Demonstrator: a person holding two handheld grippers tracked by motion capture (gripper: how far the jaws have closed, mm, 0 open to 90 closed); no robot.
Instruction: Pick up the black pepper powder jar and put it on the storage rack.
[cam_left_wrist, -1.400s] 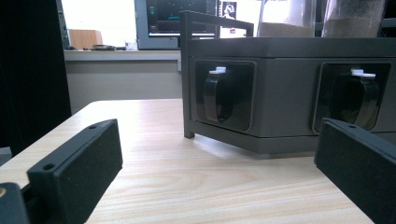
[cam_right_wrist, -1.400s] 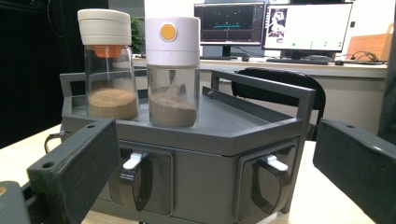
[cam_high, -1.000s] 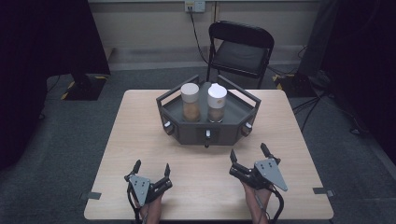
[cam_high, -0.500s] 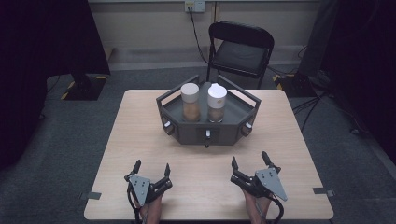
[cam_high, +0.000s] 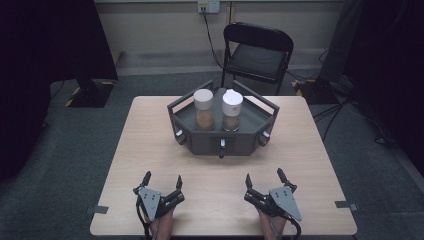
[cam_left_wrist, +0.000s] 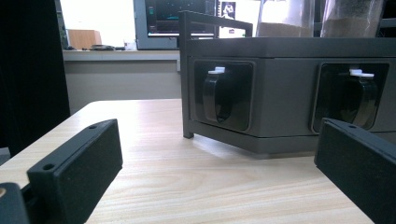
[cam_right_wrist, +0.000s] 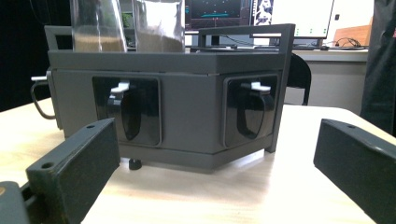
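A dark grey hexagonal tray stands at the middle back of the wooden table. Two clear jars with pale lids stand in it side by side, the left jar and the right jar, each part full of brown powder. Black knob handles sit in recesses on its front faces. My left gripper rests open near the front edge, at the left. My right gripper rests open at the front right. Both point at the tray and hold nothing.
A black folding chair stands behind the table. Cables run over the carpet at the right. A dark stand base is at the back left. Bare tabletop lies between the grippers and the tray.
The right gripper has drawn back a little toward the table's front edge. The left gripper, the tray and the jars have stayed still.
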